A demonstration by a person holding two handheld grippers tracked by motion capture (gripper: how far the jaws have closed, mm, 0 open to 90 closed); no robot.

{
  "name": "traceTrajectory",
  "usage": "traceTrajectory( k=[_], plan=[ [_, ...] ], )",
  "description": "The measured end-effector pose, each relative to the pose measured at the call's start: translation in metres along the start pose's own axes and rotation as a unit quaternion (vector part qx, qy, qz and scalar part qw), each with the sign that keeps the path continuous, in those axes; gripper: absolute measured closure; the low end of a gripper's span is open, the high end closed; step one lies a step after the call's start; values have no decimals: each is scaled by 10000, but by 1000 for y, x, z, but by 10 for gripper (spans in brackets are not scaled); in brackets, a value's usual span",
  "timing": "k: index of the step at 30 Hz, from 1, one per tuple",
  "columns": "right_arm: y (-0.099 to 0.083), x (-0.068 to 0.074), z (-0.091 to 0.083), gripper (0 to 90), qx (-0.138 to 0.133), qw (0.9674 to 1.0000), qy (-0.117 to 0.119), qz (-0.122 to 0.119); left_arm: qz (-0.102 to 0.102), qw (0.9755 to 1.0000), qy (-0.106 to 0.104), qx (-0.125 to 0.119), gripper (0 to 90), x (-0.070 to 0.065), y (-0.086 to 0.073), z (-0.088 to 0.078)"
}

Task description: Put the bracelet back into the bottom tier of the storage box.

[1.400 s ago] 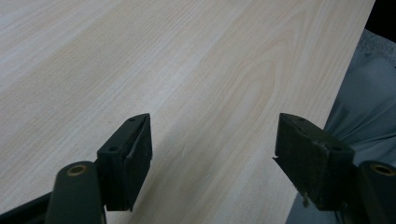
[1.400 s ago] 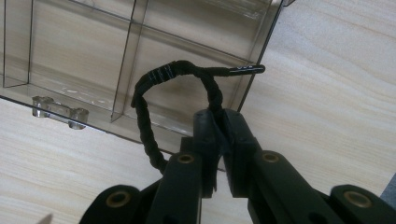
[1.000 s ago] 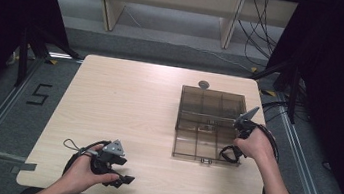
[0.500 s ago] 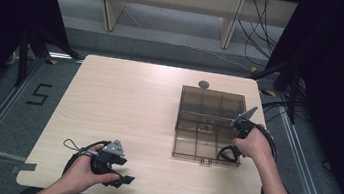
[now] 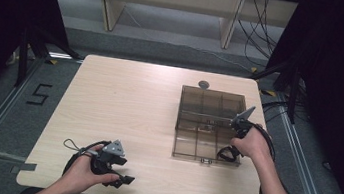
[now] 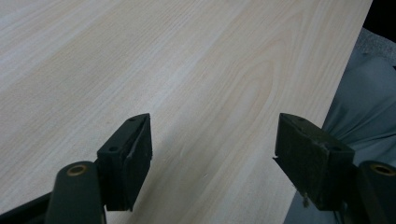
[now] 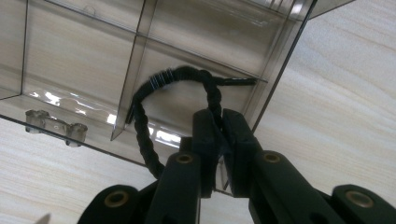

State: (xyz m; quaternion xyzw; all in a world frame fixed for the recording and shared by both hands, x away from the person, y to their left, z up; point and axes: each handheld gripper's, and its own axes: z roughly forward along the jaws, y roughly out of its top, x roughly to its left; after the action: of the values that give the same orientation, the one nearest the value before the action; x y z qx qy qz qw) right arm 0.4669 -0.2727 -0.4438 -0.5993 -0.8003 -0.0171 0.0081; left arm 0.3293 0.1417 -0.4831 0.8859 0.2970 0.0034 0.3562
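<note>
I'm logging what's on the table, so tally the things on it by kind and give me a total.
Clear compartment box: 1
Black twisted hair tie, pinched in the right tool: 1
Small round grey object behind the box: 1
Hand-held tools, counting the left tool: 2
Total: 5

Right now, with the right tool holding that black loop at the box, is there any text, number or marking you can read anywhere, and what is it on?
"5" – black tape figure on the grey floor, left of the table.
Nothing else is readable: the clear compartment box, the twisted black loop and both tools carry no visible lettering.
</note>
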Motion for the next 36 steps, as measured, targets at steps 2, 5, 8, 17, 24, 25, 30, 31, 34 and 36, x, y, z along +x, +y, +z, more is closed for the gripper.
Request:
traceTrajectory(
  k=[2,5,8,17,24,25,30,31,34,36],
  plan=[
    [0,0,0,840,-16,10000,-3,21,-1,10000,1,-2,275,0,0,0],
    [0,0,0,821,-44,10000,16,-18,-2,10000,1,-5,275,0,0,0],
    [-2,1,-2,806,-164,9998,-29,-70,3,10000,-1,2,275,0,0,0],
    [-8,7,-14,829,-306,9994,-122,-126,4,10000,-2,-5,275,0,0,0],
    [-19,16,-18,892,-292,9993,-155,-194,-76,10000,2,-9,275,-1,0,1],
    [-20,17,-18,893,-278,9993,-144,-194,-71,10000,-14,-9,275,-1,0,1],
    [-21,20,-16,895,-166,9995,-104,-251,-64,10000,7,7,275,-1,0,1],
    [-21,20,-16,895,-166,9995,-104,-251,-63,10000,5,7,275,-1,0,1],
    [-20,19,-13,895,-132,9995,-123,-263,-77,10000,-3,-7,275,-1,0,1],
    [-20,19,-12,893,-220,9995,-113,-190,1,10000,-1,3,275,0,0,0]
  ],
)
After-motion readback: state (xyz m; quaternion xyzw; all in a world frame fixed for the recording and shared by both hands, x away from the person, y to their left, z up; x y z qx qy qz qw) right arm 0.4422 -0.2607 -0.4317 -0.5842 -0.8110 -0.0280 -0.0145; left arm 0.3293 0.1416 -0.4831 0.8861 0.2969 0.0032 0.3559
